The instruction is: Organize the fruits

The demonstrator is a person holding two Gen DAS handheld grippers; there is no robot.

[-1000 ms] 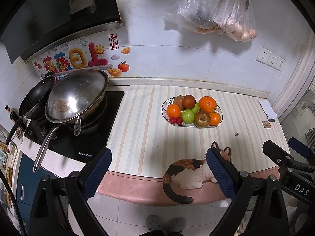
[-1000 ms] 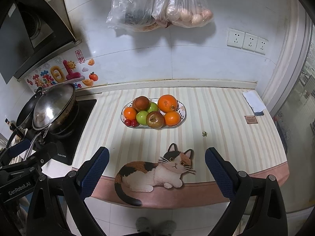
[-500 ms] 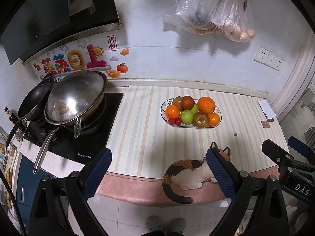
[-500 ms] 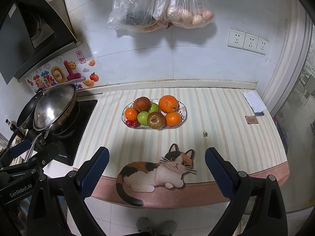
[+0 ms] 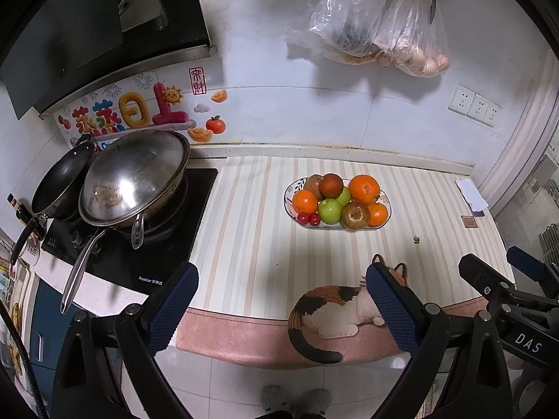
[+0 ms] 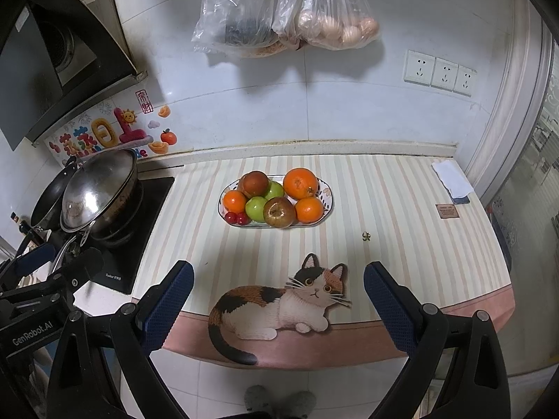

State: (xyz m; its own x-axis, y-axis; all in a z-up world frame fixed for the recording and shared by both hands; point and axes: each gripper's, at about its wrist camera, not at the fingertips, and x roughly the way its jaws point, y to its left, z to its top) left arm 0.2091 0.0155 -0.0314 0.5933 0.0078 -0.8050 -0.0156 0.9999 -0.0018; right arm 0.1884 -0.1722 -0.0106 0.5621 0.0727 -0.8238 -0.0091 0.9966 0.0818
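All the fruit in view sits heaped on one oval patterned plate (image 6: pixel 326 199) in the middle of the striped counter mat (image 6: pixel 401 244): three oranges, with the largest orange (image 6: pixel 300 183) at the plate's 1 o'clock, two green apples (image 6: pixel 256 208), brownish-red fruits (image 6: pixel 278 212) and two cherries (image 6: pixel 237 218) at its 8 o'clock rim. Nothing lies loose on the mat except a tiny green scrap (image 6: pixel 365 236). Judging by that, the fruit looks gathered, though no sorting by kind shows. The left gripper (image 5: pixel 279 305) and right gripper (image 6: pixel 278 300) both hang near the counter's front edge, at the plate's 6 o'clock, fingers spread wide and empty.
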